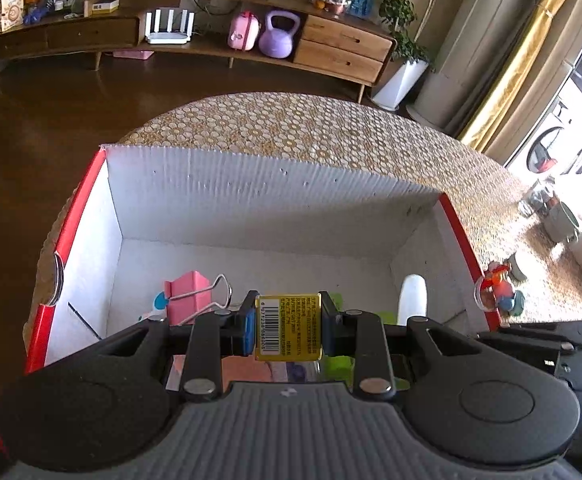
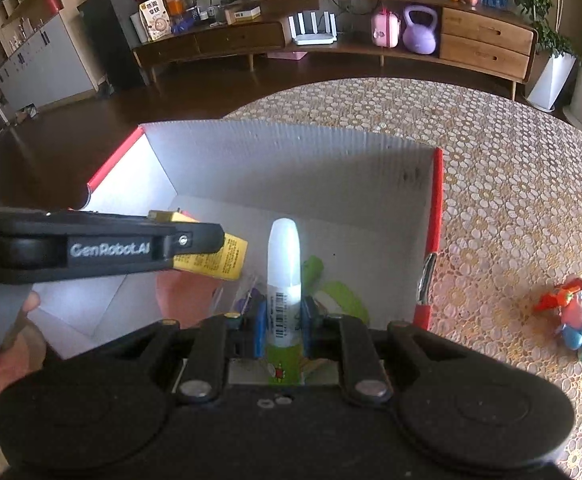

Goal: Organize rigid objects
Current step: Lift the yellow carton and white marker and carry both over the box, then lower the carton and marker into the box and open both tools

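My left gripper [image 1: 289,326] is shut on a small yellow box [image 1: 289,326] with a barcode, held over the open red-and-white cardboard box [image 1: 251,192]. From the right wrist view the same yellow box [image 2: 227,258] shows in the left gripper's black finger [image 2: 131,248]. My right gripper [image 2: 284,320] is shut on a white glue bottle [image 2: 284,264] with a green base, its cap pointing into the cardboard box [image 2: 291,160]. The bottle's cap [image 1: 412,296] also shows in the left wrist view. A pink binder clip [image 1: 191,296] lies on the box floor, with green items [image 2: 339,292] beside it.
The cardboard box sits on a round table with a patterned cloth [image 2: 511,184]. A small toy figure [image 2: 571,312] lies on the cloth right of the box. A person's hand [image 2: 7,360] shows at the left. A wooden sideboard [image 1: 211,36] stands across the dark floor.
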